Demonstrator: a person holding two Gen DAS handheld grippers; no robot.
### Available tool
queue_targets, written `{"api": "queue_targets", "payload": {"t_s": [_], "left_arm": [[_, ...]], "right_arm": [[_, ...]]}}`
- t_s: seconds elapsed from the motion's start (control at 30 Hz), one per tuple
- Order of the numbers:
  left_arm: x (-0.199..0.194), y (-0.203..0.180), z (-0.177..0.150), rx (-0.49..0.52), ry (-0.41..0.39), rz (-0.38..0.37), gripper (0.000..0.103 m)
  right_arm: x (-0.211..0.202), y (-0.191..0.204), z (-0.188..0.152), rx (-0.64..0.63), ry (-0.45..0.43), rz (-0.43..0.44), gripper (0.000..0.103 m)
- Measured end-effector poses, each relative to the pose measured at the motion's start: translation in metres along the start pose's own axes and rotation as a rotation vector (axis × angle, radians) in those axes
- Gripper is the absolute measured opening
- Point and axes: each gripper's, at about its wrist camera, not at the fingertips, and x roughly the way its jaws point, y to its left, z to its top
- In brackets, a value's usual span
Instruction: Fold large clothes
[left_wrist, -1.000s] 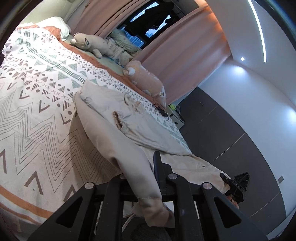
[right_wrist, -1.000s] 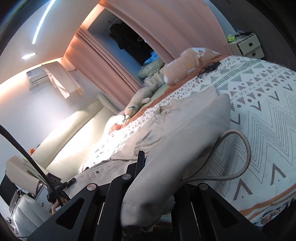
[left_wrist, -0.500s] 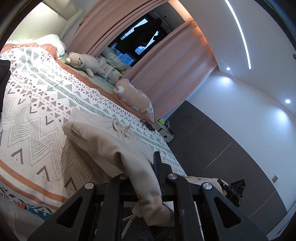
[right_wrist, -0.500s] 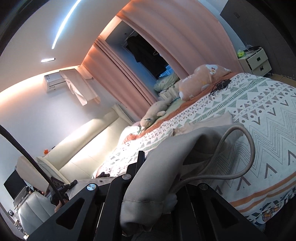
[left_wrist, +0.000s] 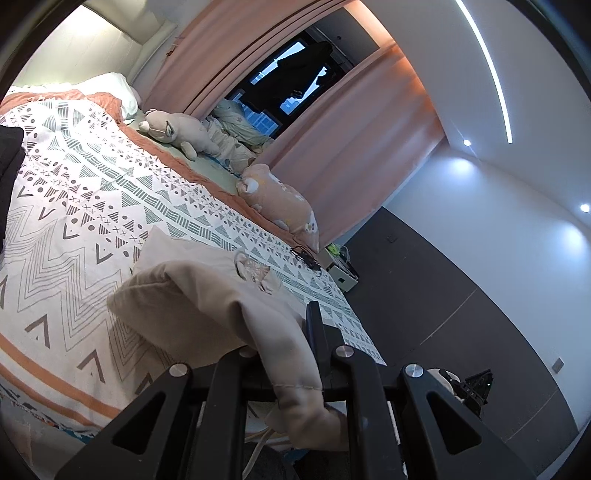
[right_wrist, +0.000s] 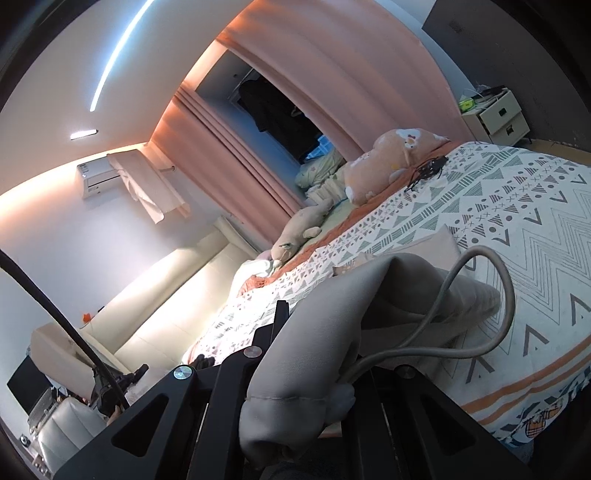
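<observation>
A large beige garment (left_wrist: 192, 291) lies bunched near the foot of the patterned bed (left_wrist: 74, 206). One edge of it rises into my left gripper (left_wrist: 291, 343), which is shut on the cloth. In the right wrist view the same beige garment (right_wrist: 332, 314) drapes over my right gripper (right_wrist: 314, 332), also shut on its edge. Its drawstring cord (right_wrist: 506, 295) loops out to the right above the bed (right_wrist: 535, 206). Cloth hides one finger of each gripper. The right gripper (left_wrist: 474, 384) shows small at the lower right of the left wrist view. The left gripper (right_wrist: 114, 380) shows at the lower left of the right wrist view.
Two plush toys (left_wrist: 177, 133) (left_wrist: 284, 203) and a white pillow (left_wrist: 114, 88) lie along the bed's far side. A black cable (left_wrist: 306, 256) sits near the corner by a nightstand (right_wrist: 495, 114). A dark item (left_wrist: 9, 166) lies at the left edge. Pink curtains (left_wrist: 351, 147) hang behind.
Both grippers have risen and drawn back toward the foot of the bed with the garment. It was spread flat across the cover and is now lifted and doubled over, baring more of the bed.
</observation>
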Motion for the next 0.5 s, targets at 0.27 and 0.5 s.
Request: {"api": "queue_targets", "payload": {"t_s": [0.27,0.5], "left_arm": [[0.051,0.012,0.047,-0.027,0.001,0.056,0.013],[0.103,0.02,0.094,-0.019,0.019,0.107,0.013]], "right_arm": [[0.064,0.014,0.047,-0.026,-0.003,-0.047,0.003],[0.118,0.019,0.084,-0.039,0.002,-0.093,0.003]]}}
